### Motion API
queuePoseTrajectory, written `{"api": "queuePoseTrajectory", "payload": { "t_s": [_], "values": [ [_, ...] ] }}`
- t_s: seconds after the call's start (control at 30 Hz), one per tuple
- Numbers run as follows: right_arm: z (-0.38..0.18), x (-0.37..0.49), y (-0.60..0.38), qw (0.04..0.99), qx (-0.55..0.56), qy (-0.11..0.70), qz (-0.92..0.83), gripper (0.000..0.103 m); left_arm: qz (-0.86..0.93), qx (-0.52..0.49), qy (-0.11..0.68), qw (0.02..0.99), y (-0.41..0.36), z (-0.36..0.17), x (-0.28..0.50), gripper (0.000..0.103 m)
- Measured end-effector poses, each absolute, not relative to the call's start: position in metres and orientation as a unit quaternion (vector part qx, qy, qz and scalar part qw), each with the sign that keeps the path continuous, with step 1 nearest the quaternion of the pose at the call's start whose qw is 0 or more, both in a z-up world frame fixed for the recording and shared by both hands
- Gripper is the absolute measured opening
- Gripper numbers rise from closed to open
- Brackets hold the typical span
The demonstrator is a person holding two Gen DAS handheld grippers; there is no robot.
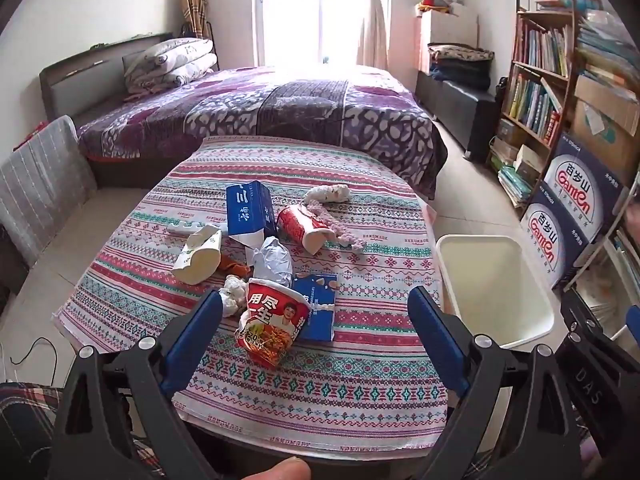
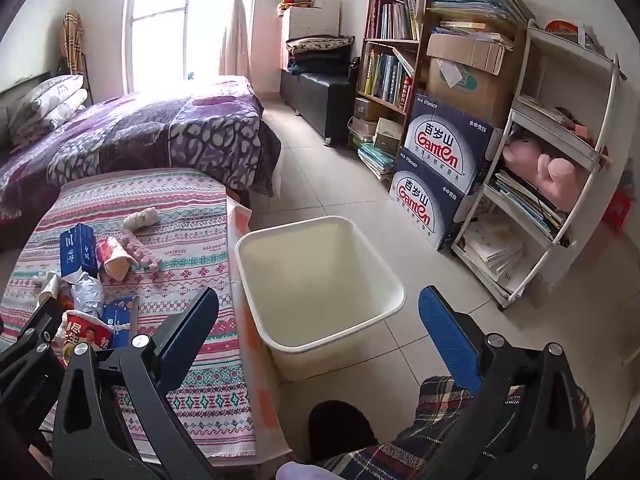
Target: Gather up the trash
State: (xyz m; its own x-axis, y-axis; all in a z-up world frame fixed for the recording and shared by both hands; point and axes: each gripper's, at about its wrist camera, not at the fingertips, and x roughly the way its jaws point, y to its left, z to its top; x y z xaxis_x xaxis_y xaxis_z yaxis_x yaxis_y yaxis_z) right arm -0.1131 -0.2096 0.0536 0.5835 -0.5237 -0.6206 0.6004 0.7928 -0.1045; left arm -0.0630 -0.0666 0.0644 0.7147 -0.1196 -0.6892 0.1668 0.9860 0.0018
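Trash lies on a table with a striped patterned cloth (image 1: 360,380). A crushed red noodle cup (image 1: 272,324) is nearest, with a small blue box (image 1: 318,312), crumpled white paper (image 1: 274,262), a tall blue carton (image 1: 250,212), a beige paper bag (image 1: 200,256) and another red cup (image 1: 304,226) behind it. My left gripper (image 1: 316,308) is open, just short of the noodle cup. A cream bin (image 2: 320,280) stands on the floor right of the table. My right gripper (image 2: 320,308) is open and empty above the bin's near rim.
A pink knitted thing (image 1: 332,204) lies at the far side of the table. A purple-covered bed (image 1: 260,108) stands behind. Bookshelves (image 2: 394,52), blue water boxes (image 2: 444,168) and a white rack (image 2: 560,160) line the right wall. Tiled floor (image 2: 320,176) surrounds the bin.
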Motion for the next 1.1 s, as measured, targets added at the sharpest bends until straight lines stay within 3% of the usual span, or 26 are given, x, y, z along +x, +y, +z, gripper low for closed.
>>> {"api": "queuePoseTrajectory", "payload": {
  "t_s": [1.1],
  "values": [
    [0.043,-0.108,-0.213,0.884,0.077,0.34,-0.31,0.096,-0.076,0.03,0.37,0.925,-0.057,0.048,-0.057,0.091]
  ]
}}
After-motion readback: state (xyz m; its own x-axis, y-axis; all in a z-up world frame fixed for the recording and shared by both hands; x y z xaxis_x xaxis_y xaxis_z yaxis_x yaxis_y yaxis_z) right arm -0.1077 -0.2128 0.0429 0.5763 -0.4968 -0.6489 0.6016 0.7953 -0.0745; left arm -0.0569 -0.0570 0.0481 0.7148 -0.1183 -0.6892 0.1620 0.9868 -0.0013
